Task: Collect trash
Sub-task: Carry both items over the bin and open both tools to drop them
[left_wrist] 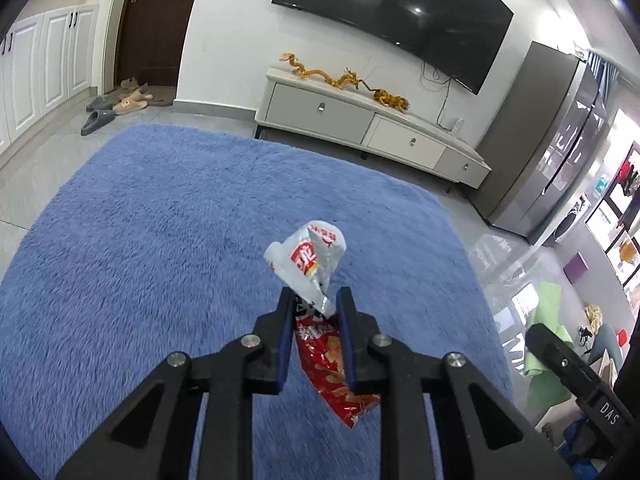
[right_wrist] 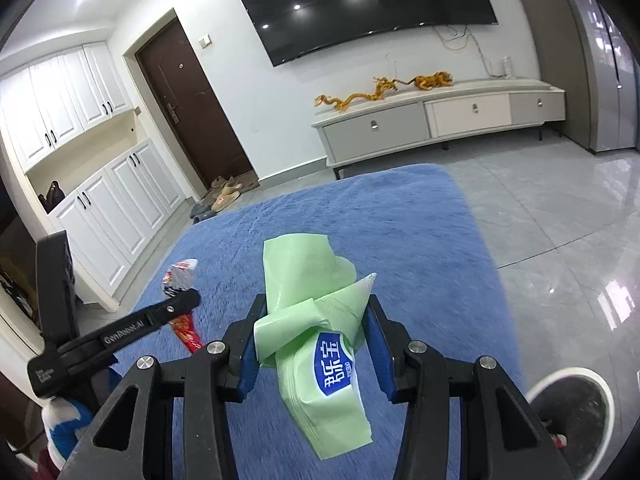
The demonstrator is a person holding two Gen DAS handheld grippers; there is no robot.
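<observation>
Blue rug (left_wrist: 168, 220) borders bare tiles (right_wrist: 560, 220).

Grey tile floor (right_wrist: 560, 220), blue shag rug (left_wrist: 160, 240), slippers (left_wrist: 116, 108)

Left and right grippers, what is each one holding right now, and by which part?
Left gripper pinches a red and silver snack wrapper around its crumpled middle. Right gripper clamps a green plastic package across its bunched middle.
</observation>
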